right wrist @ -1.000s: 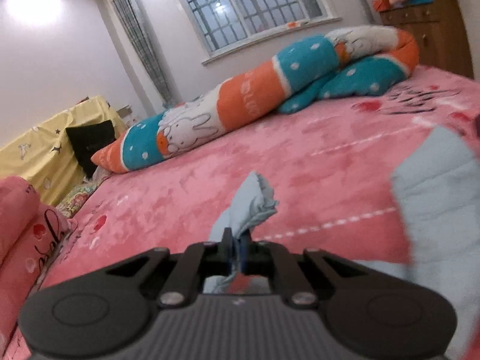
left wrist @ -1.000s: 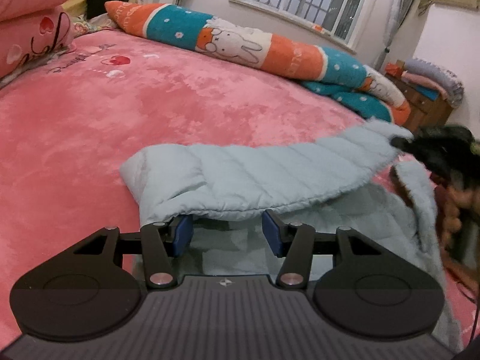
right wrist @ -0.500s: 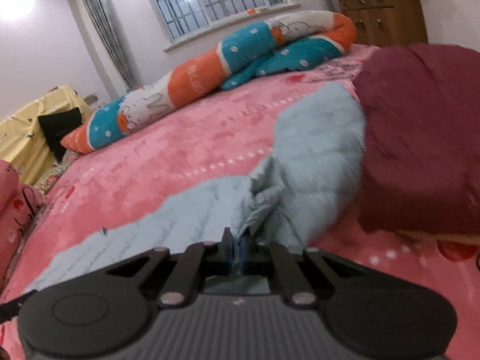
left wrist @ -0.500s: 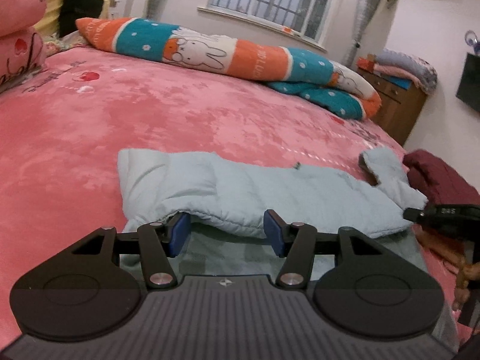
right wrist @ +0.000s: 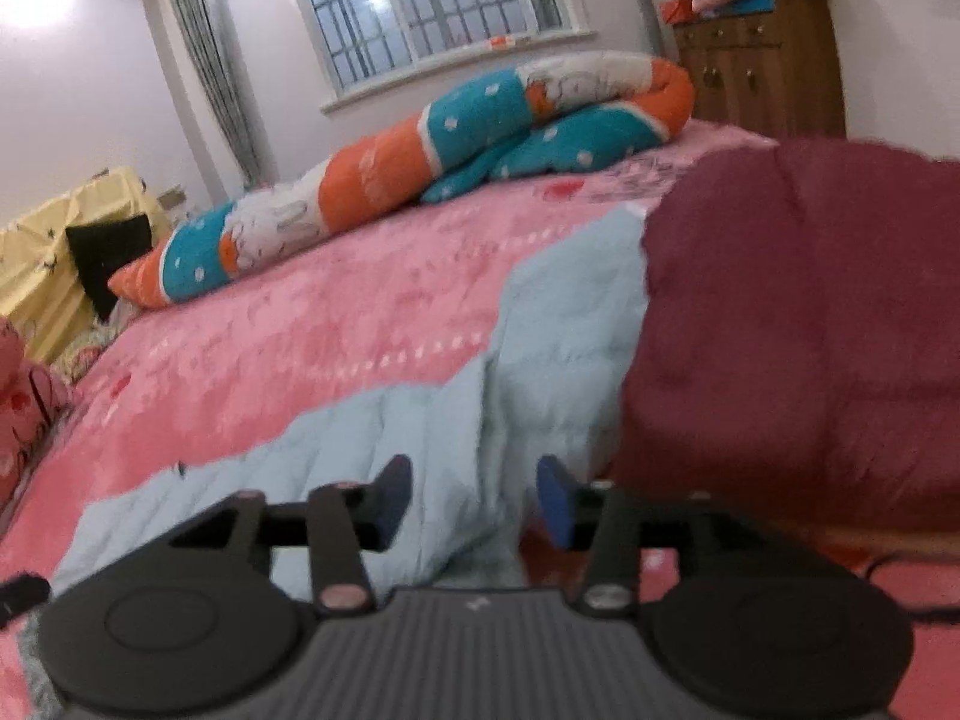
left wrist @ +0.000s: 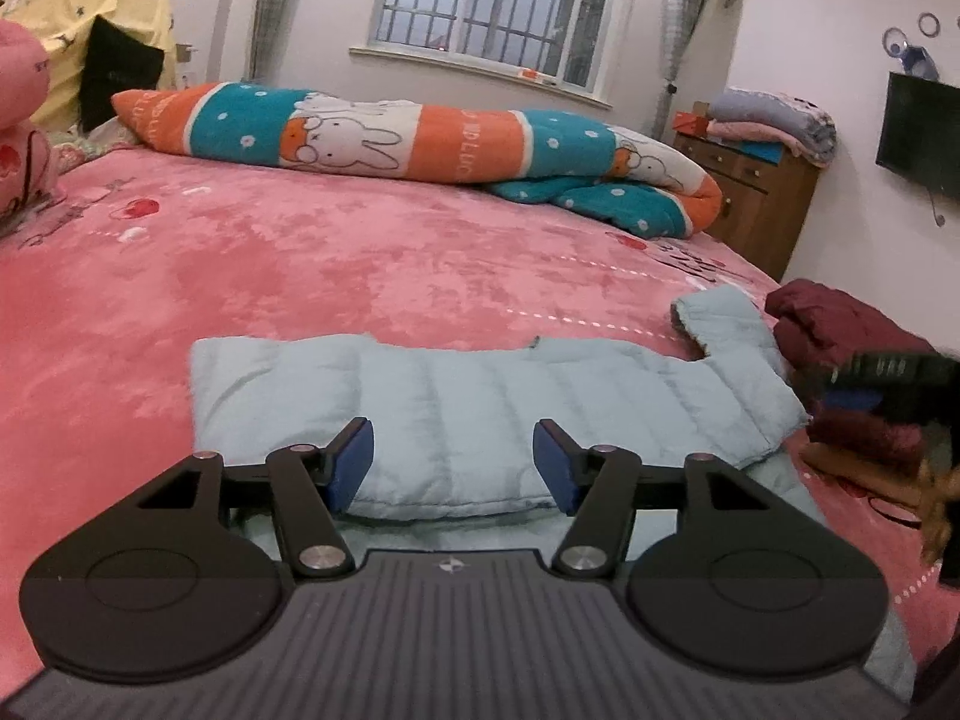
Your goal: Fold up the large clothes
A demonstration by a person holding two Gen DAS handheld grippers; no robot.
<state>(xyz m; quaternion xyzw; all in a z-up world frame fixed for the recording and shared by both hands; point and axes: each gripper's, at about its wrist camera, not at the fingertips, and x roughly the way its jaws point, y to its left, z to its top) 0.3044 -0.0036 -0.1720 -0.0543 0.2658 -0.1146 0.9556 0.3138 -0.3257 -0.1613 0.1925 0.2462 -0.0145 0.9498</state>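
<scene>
Item: pale blue quilted puffer jacket (left wrist: pixel 480 396), soft, channel-stitched, folded into a band across the lower middle of the left wrist view on a plush pink bedspread (left wrist: pixel 300 264). Long axis runs left to right; a sleeve cuff (left wrist: pixel 714 312) lies at right beside a folded maroon garment (left wrist: pixel 840 330). Left gripper (left wrist: pixel 453 462): jaws opening, straddling the near fold, gripping nothing. Right gripper (right wrist: pixel 474 498): jaws opening, fabric between but unpinched, nearer the cuff end.

Your jacket (left wrist: pixel 480 396) lay flat on the bed (left wrist: pixel 300 264), with a folded garment (left wrist: pixel 840 336) touching its right end. Behind them, a rolled quilt (left wrist: pixel 420 144) stretched along the bed's far edge. A cabinet (left wrist: pixel 756 192) stood right of the quilt, blankets (left wrist: pixel 774 120) stacked on top.
</scene>
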